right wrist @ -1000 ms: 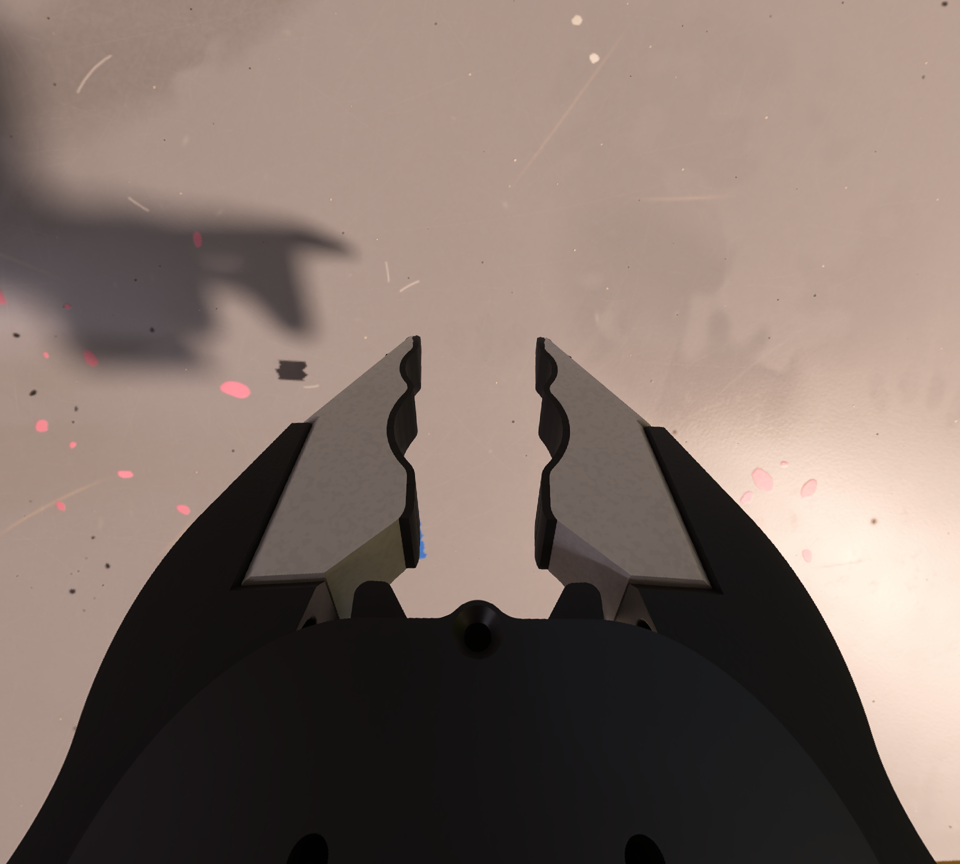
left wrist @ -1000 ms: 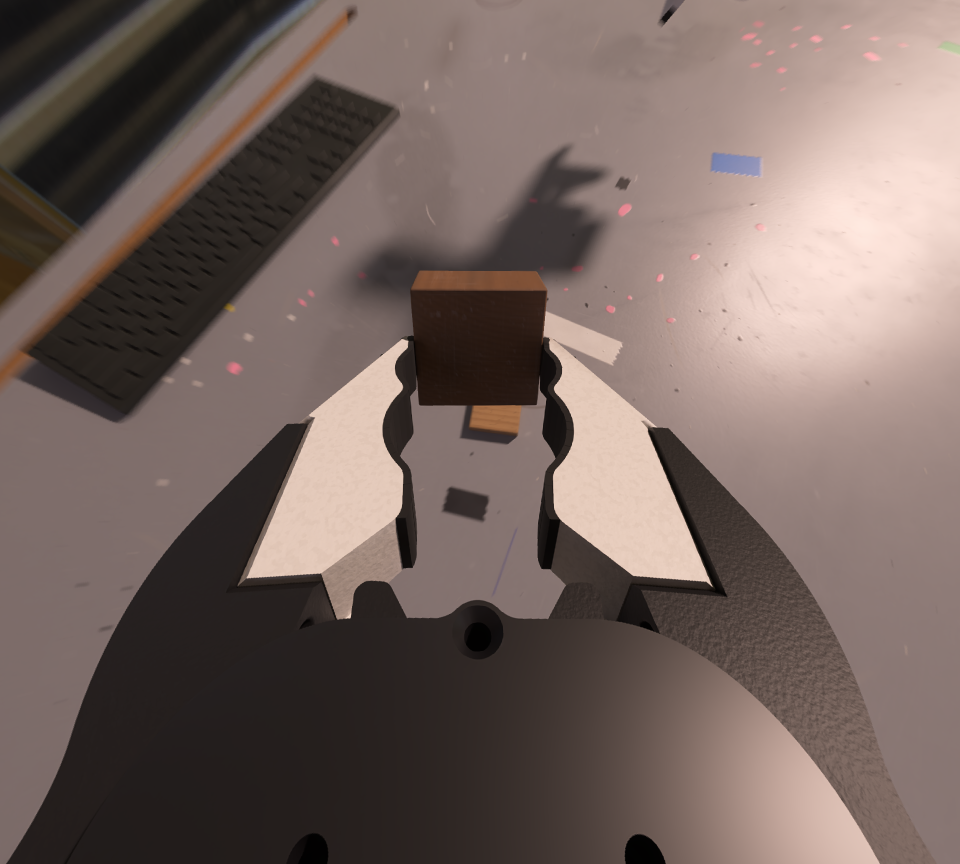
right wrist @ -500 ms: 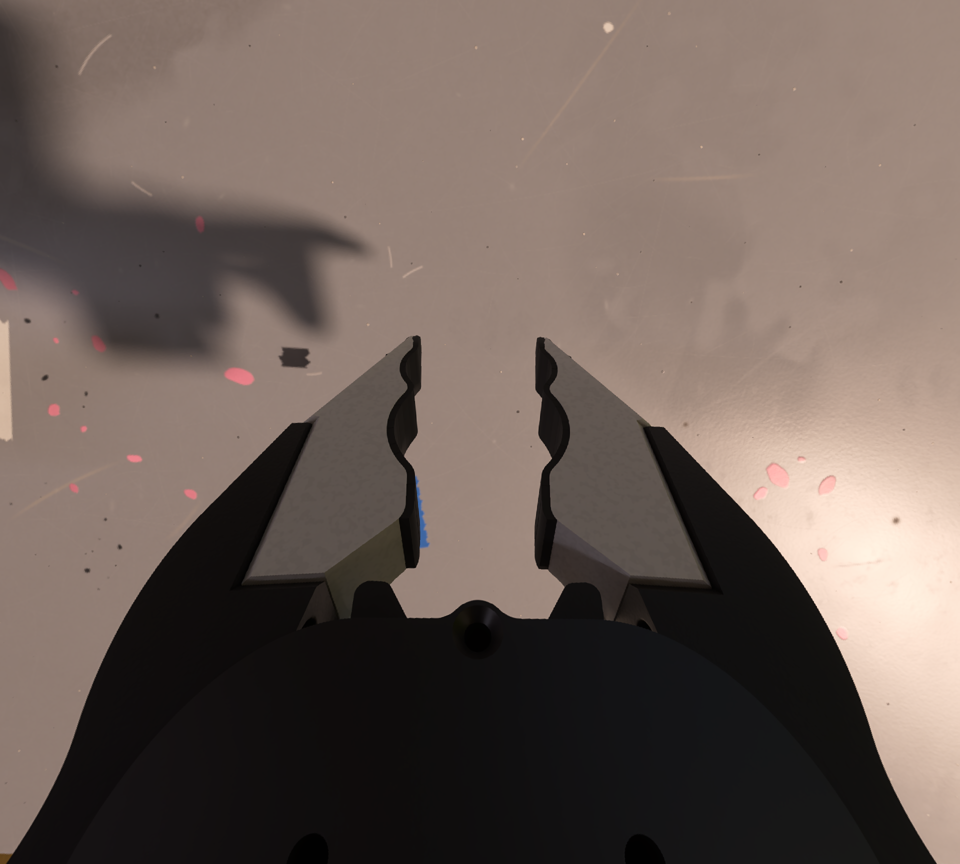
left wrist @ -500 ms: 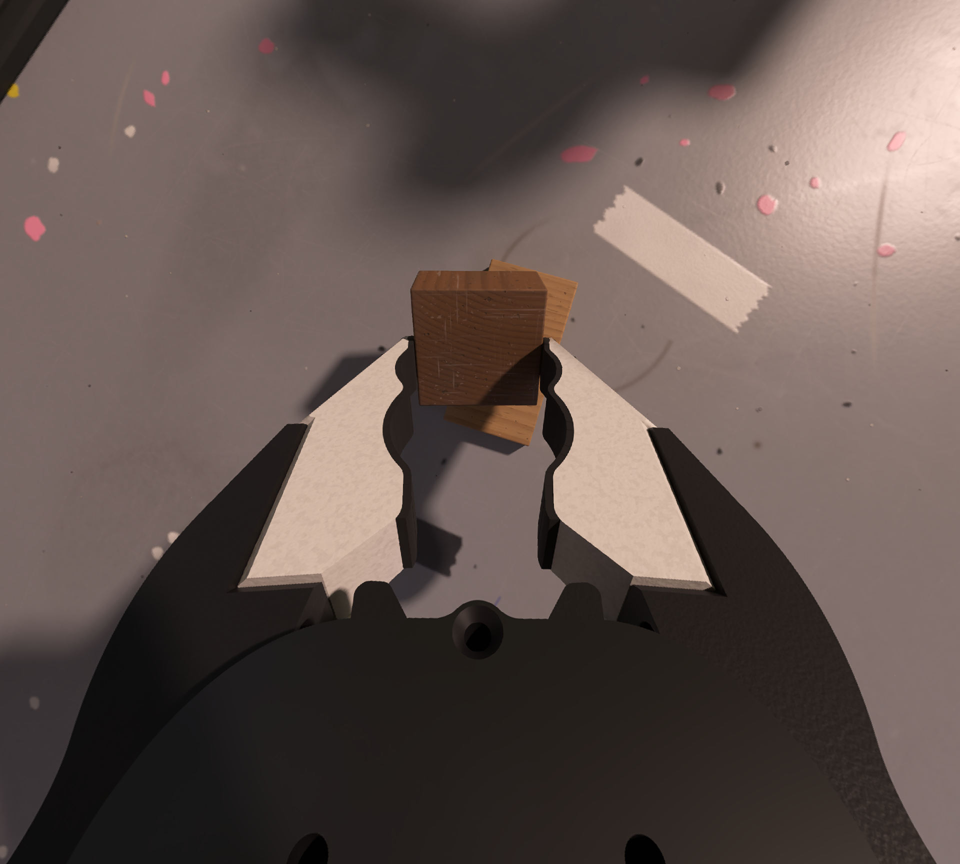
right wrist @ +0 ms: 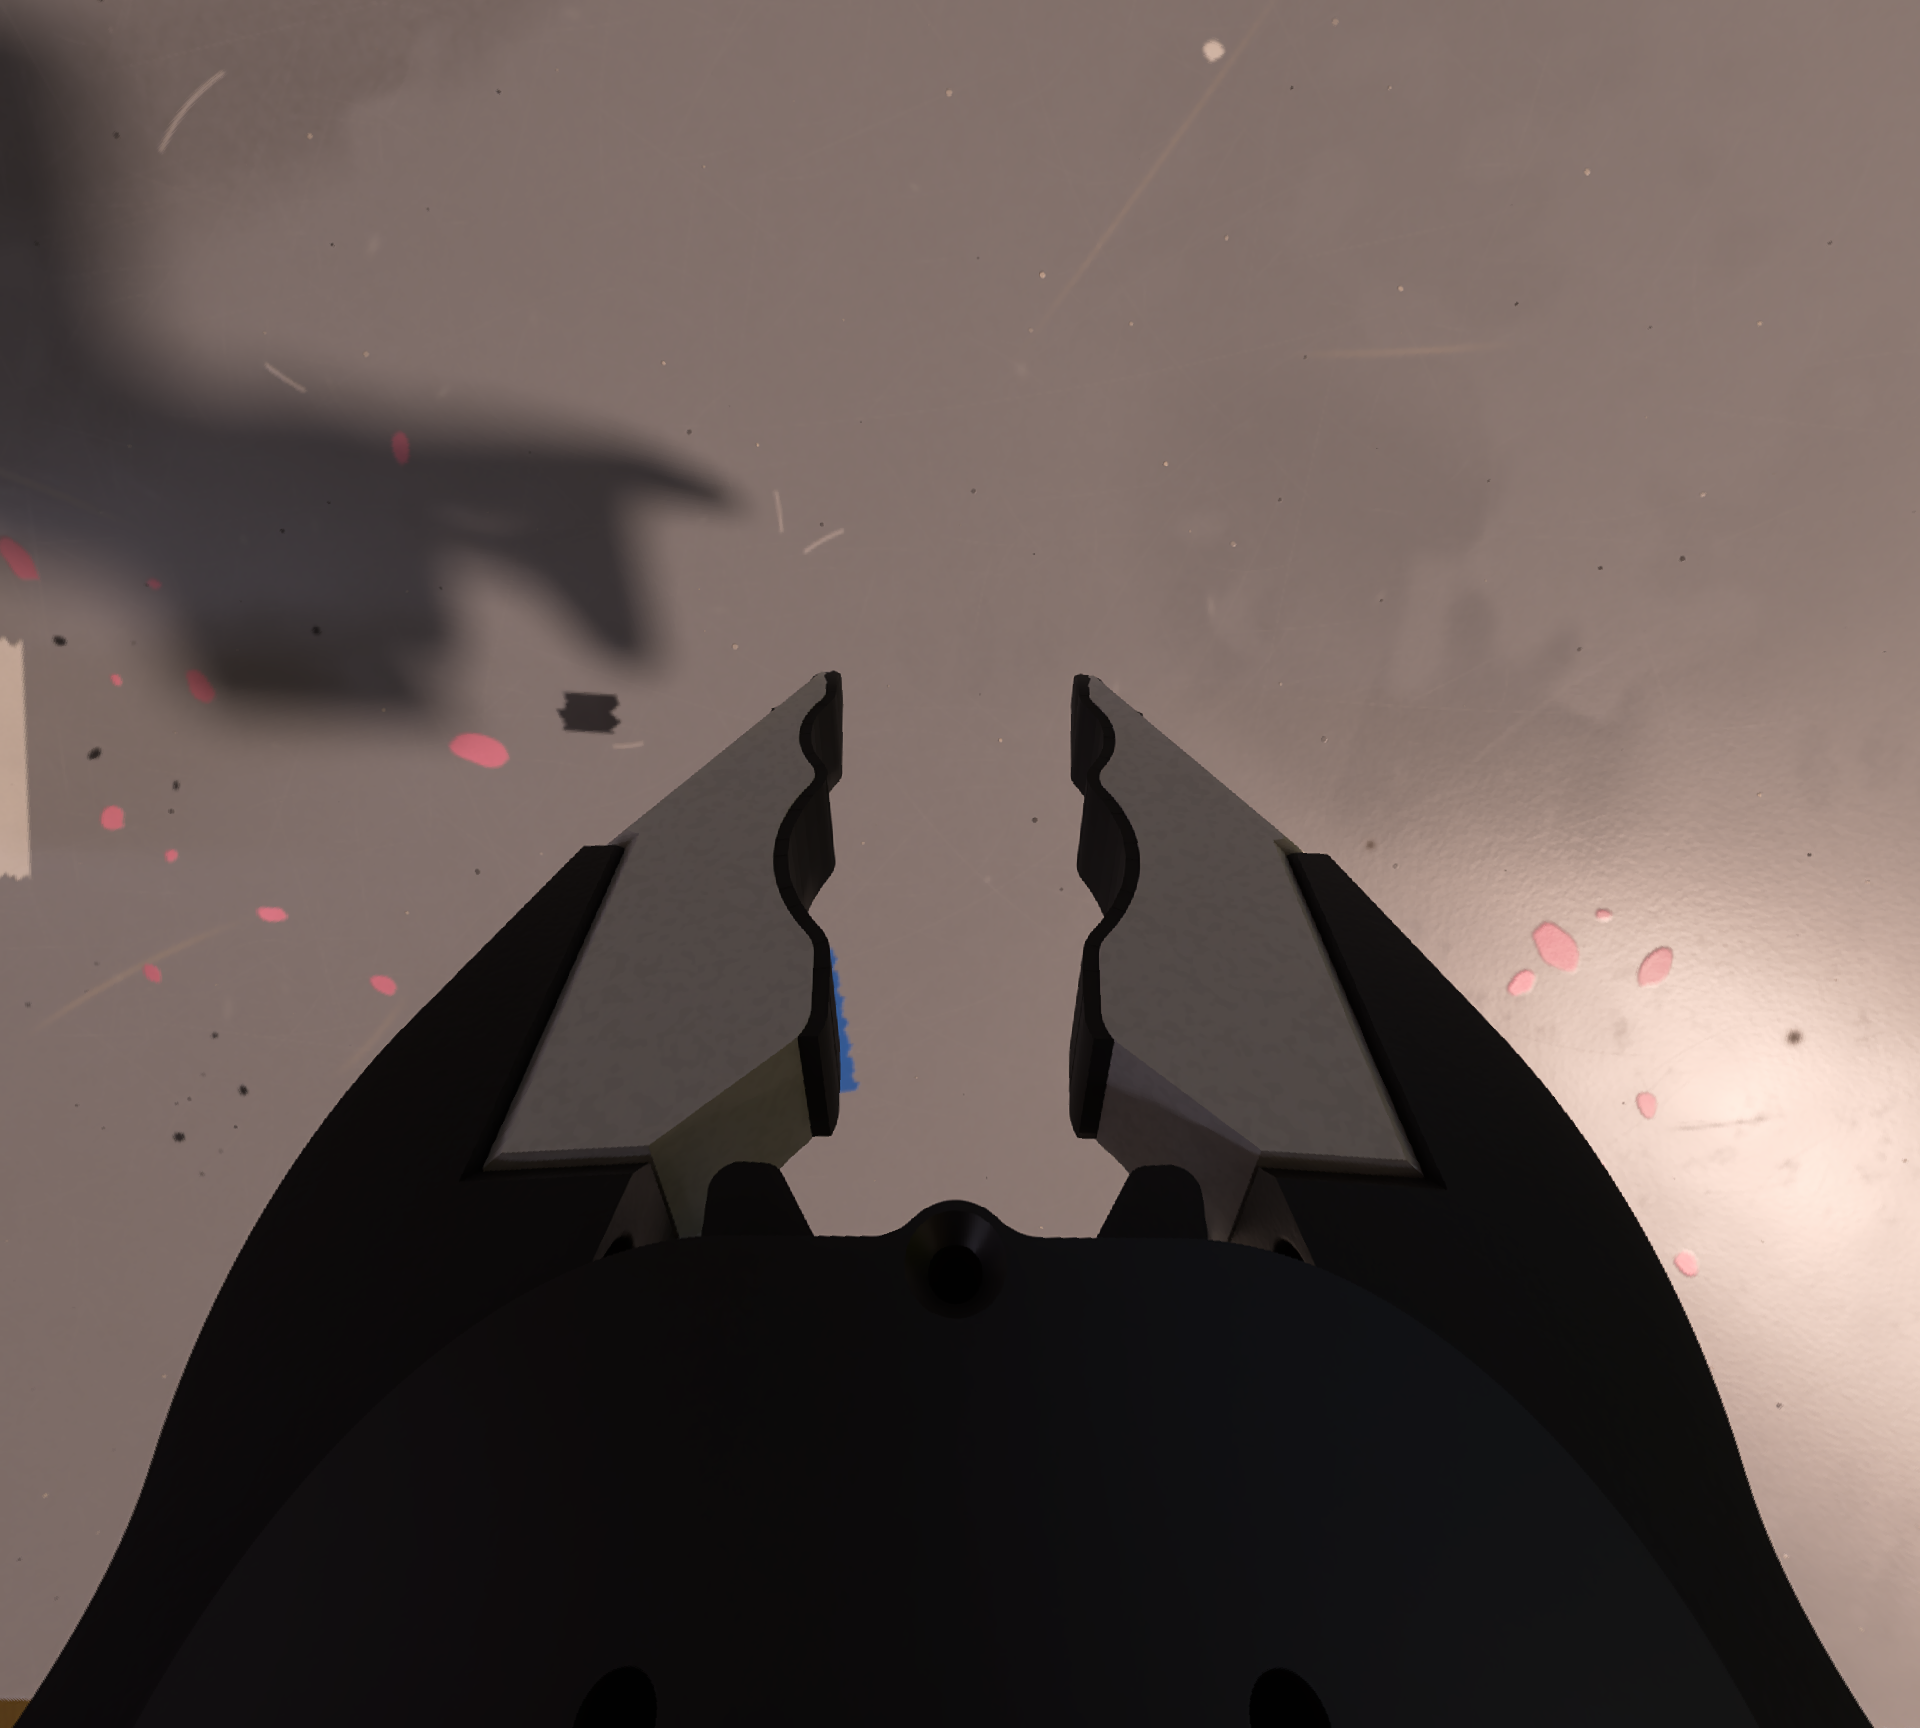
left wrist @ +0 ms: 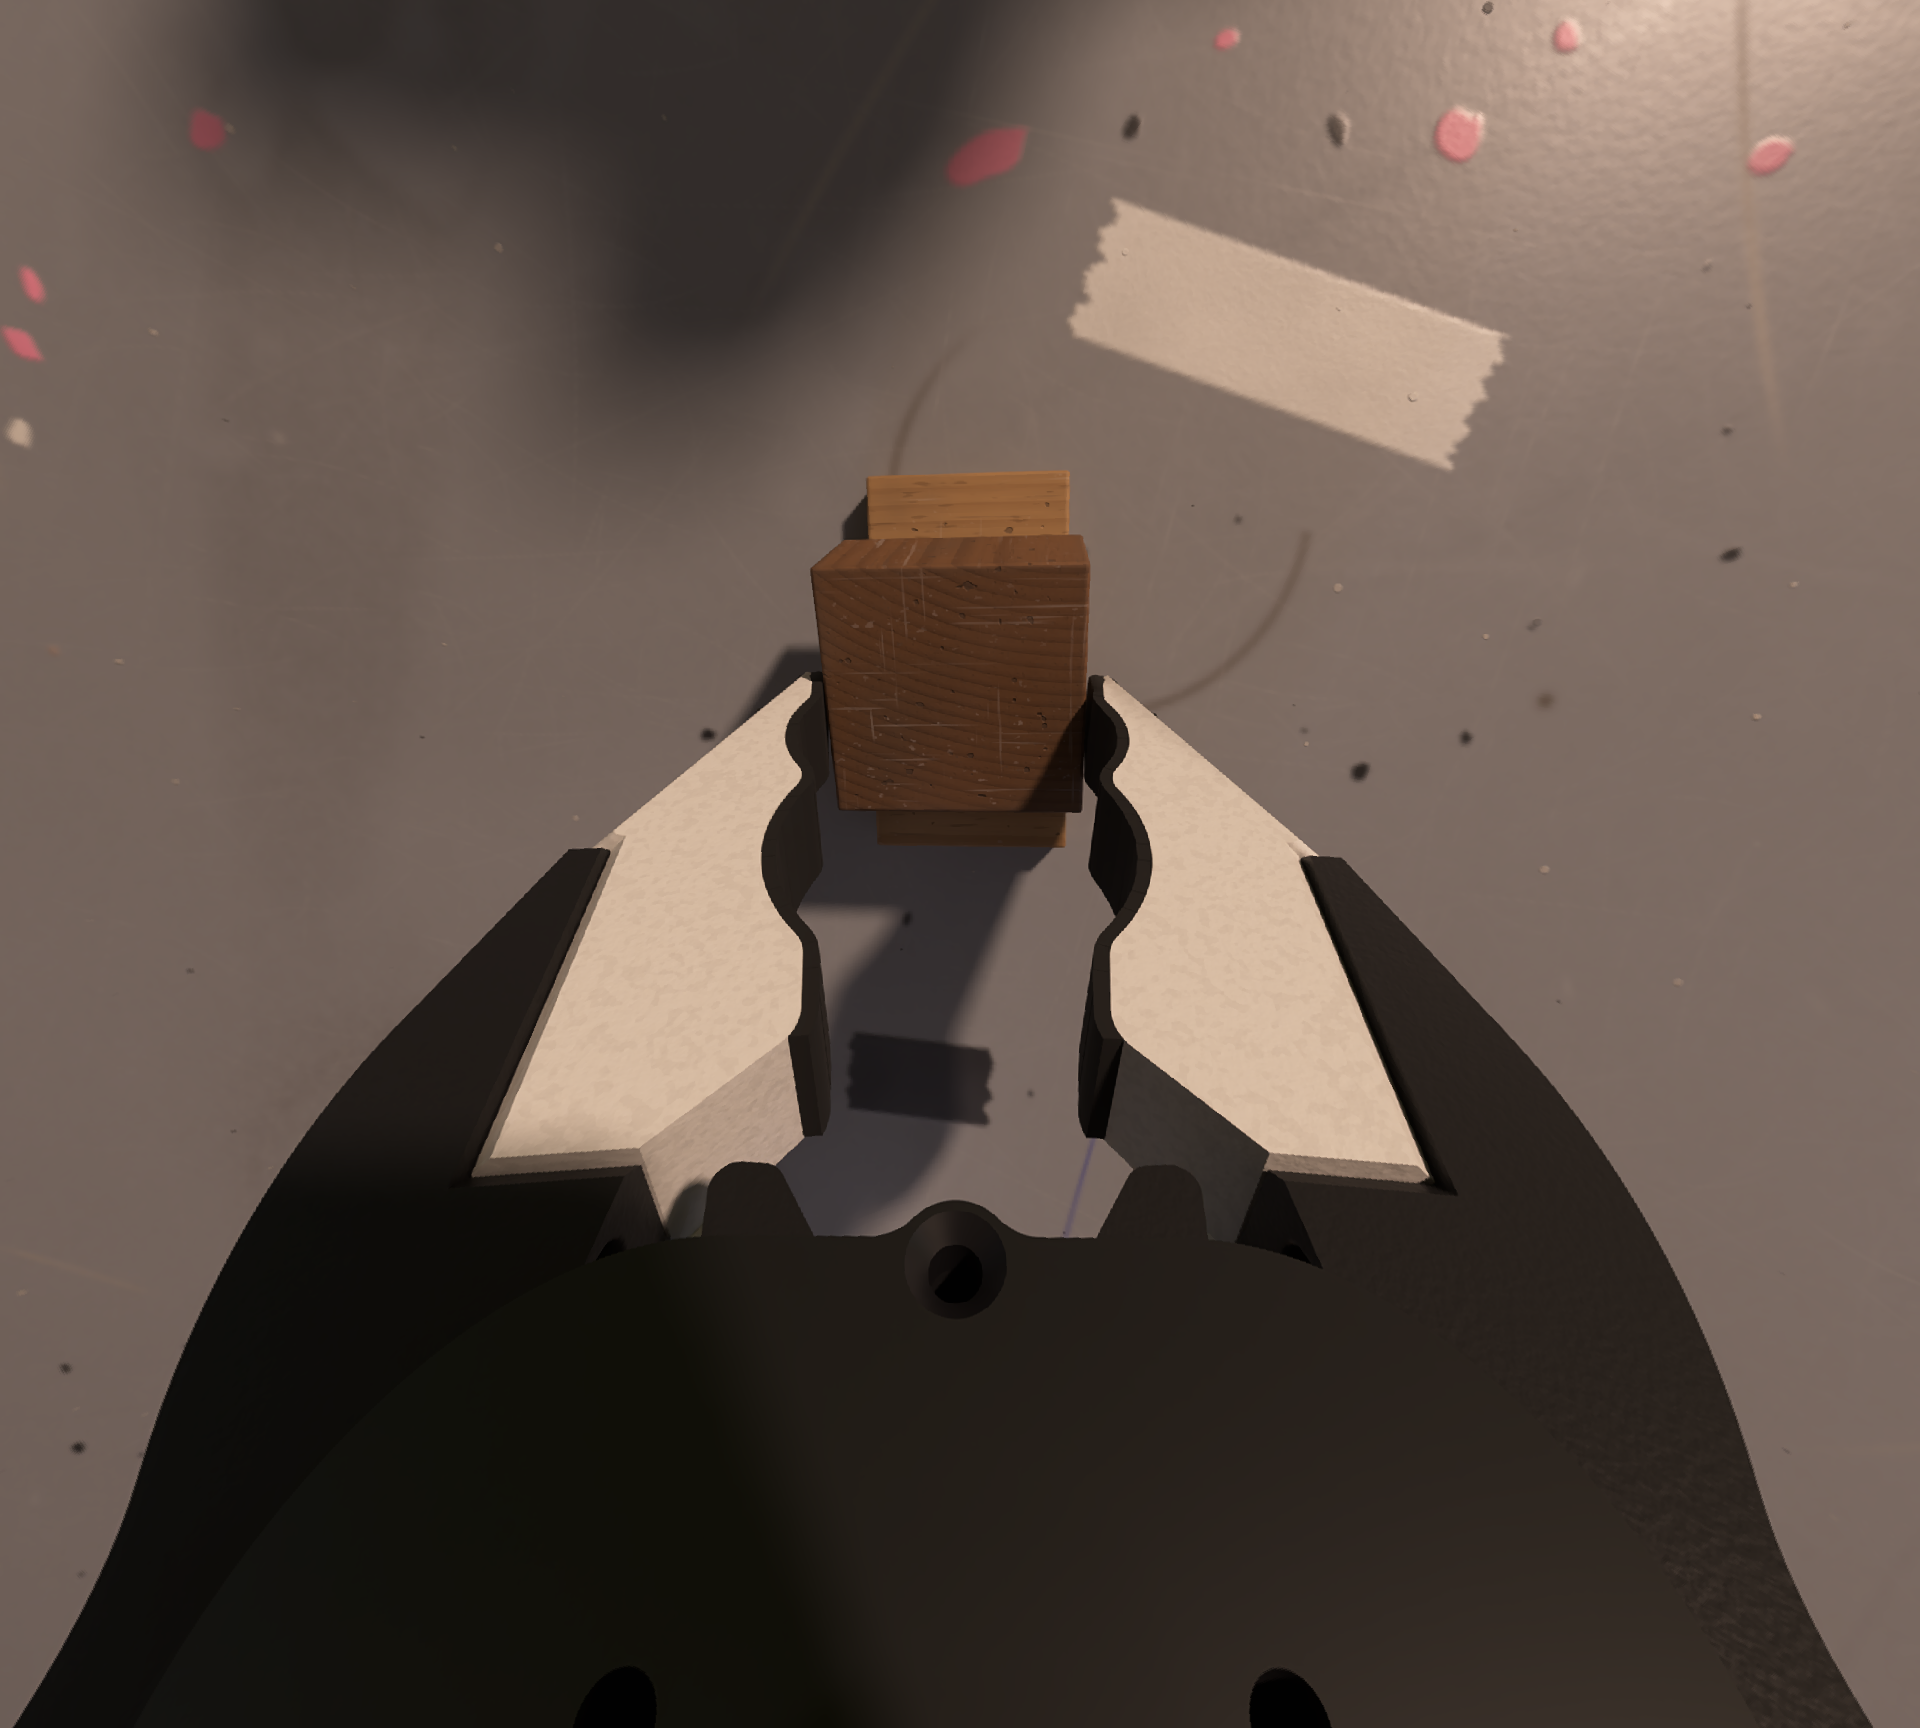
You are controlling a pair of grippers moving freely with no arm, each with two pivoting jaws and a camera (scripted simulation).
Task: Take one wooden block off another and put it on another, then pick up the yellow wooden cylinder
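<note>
In the left wrist view my left gripper is shut on a dark brown wooden block, held between the fingertips. Right under it a lighter wooden block rests on the grey table; only its far edge and a strip of its near edge show. Whether the two blocks touch I cannot tell. In the right wrist view my right gripper is open and empty above bare table. The yellow wooden cylinder is not in view.
A strip of pale tape lies on the table to the far right of the blocks. A small black tape piece lies under the left gripper. Pink paint flecks dot the table. Blue tape peeks beside the right gripper's left finger.
My left gripper has come down with the dark block and lined it up squarely over the lighter block, which was skewed before. The right gripper has drifted slightly over the table, still open.
</note>
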